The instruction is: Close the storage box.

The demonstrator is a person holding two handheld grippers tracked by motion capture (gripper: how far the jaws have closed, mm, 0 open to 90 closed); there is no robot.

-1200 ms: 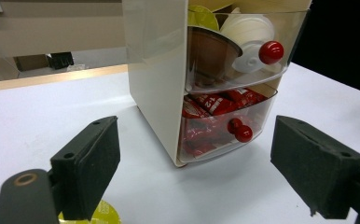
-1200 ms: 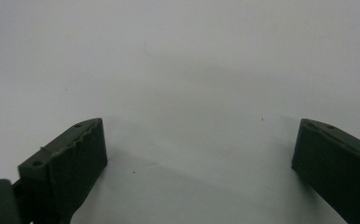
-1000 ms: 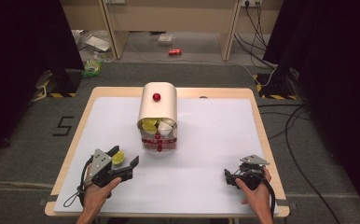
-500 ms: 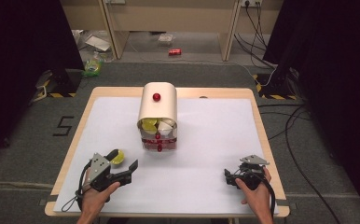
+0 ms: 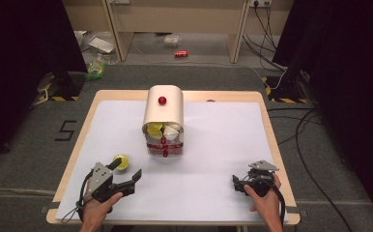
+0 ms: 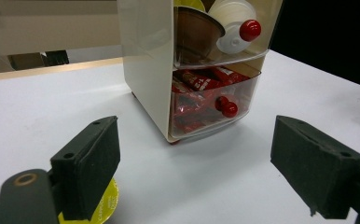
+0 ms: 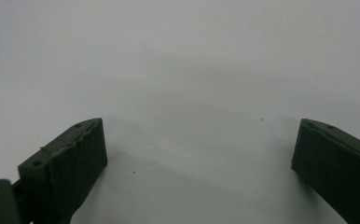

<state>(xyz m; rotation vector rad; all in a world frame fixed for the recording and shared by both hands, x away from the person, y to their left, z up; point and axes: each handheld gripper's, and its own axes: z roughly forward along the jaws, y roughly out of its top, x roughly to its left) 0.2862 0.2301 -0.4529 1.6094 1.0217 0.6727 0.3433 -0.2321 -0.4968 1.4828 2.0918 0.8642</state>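
A cream drawer box (image 5: 164, 113) stands mid-table with a red knob (image 5: 162, 100) on top. Its upper drawer (image 6: 206, 32) holds brown, white and yellow capsules. Below it, the clear lower drawer (image 6: 206, 100) holds red packets, and both drawers stick out toward me. A yellow capsule (image 5: 120, 162) lies on the white table just beside the outer jaw of my left gripper (image 5: 128, 169), not between the jaws. That gripper (image 6: 201, 172) is open and faces the box, with the capsule (image 6: 104, 205) behind its left jaw. My right gripper (image 5: 238, 183) rests near the front right, open (image 7: 201, 158) over bare table.
The white table top (image 5: 223, 140) has a wooden rim. Cables (image 5: 300, 130) trail on the grey floor to the right. A red can (image 5: 180, 53) and litter lie on the floor beyond the table, near wooden furniture.
My left gripper has drawn back toward the person, leaving the yellow capsule lying on the table where it was. The right gripper has not moved.
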